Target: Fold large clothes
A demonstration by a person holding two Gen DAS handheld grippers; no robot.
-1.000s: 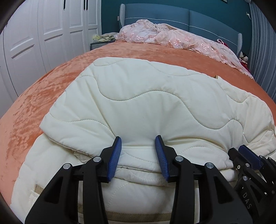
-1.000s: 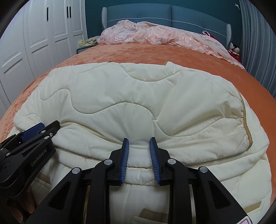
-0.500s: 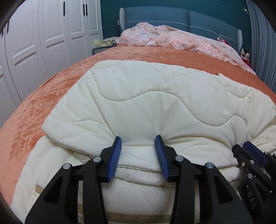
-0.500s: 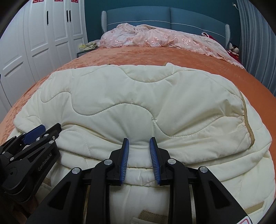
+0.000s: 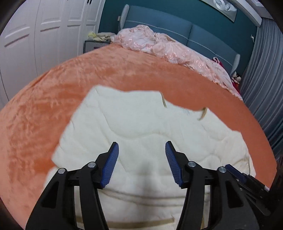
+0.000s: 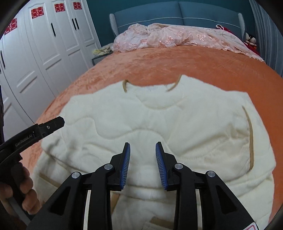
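Note:
A cream quilted garment (image 5: 141,123) lies folded on the orange bedspread (image 5: 44,106), its tan-trimmed neckline at the far side (image 6: 152,88). My left gripper (image 5: 142,146) hovers above the near fold with its jaws opening, and no cloth is pinched between the blue pads. My right gripper (image 6: 143,145) hangs likewise over the garment (image 6: 159,120), jaws opening and free of the fabric. The left gripper (image 6: 53,125) also shows at the left edge of the right wrist view. The right gripper's tip (image 5: 235,173) shows at the lower right of the left wrist view.
Pink lace bedding (image 6: 176,37) is heaped against the blue headboard (image 6: 176,16). White wardrobe doors (image 6: 44,53) stand along the left and a grey curtain (image 5: 261,79) on the right. A person's hand (image 6: 23,177) grips the left gripper's handle.
Both grippers let go of the garment's near fold, their jaws widened, and both rose and drew back. The garment now sits lower and smaller in both views.

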